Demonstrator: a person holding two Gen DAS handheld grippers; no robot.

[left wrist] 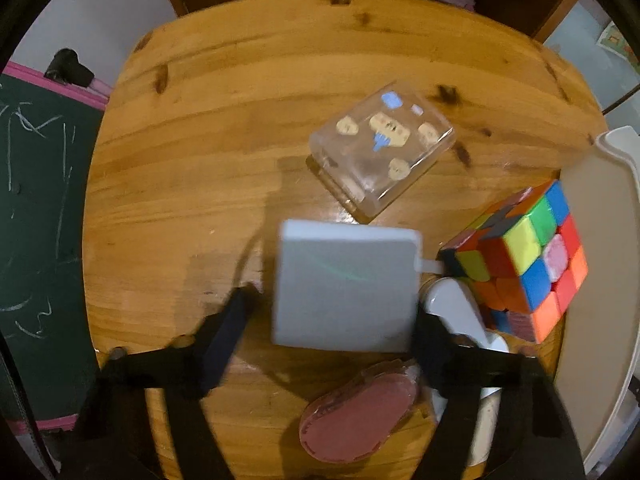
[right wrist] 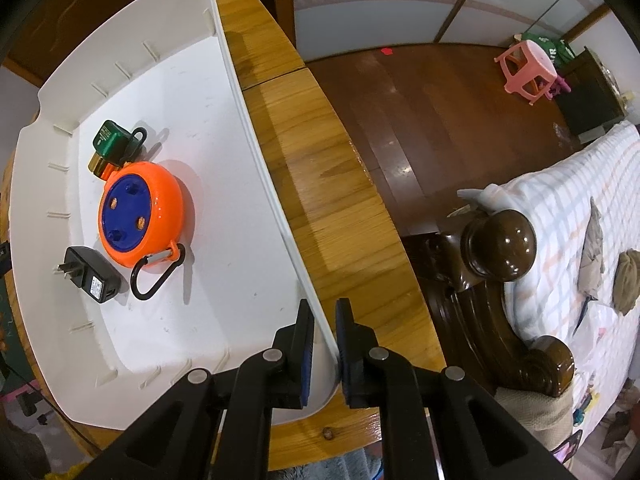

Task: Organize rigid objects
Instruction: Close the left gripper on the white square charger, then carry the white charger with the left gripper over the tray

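In the left wrist view my left gripper [left wrist: 336, 300] is open, its fingers on either side of a pale grey square box [left wrist: 346, 286] on the wooden table [left wrist: 192, 160]; the left finger stands clear of the box. A colourful puzzle cube [left wrist: 528, 264], a clear plastic case [left wrist: 382, 148], a pink oval object [left wrist: 360, 416] and a white object [left wrist: 460, 312] lie around it. In the right wrist view my right gripper [right wrist: 325, 344] is shut on the wall of the white bin [right wrist: 276, 216]. The bin holds an orange and blue reel [right wrist: 140, 212], a black plug adapter [right wrist: 92, 274] and a green charger [right wrist: 112, 144].
The white bin's rim [left wrist: 616, 148] shows at the right edge of the left wrist view. A green chalkboard [left wrist: 36, 200] stands left of the table. In the right wrist view a dark wooden bed frame [right wrist: 496, 276] and a pink stool [right wrist: 528, 68] stand beyond the table edge.
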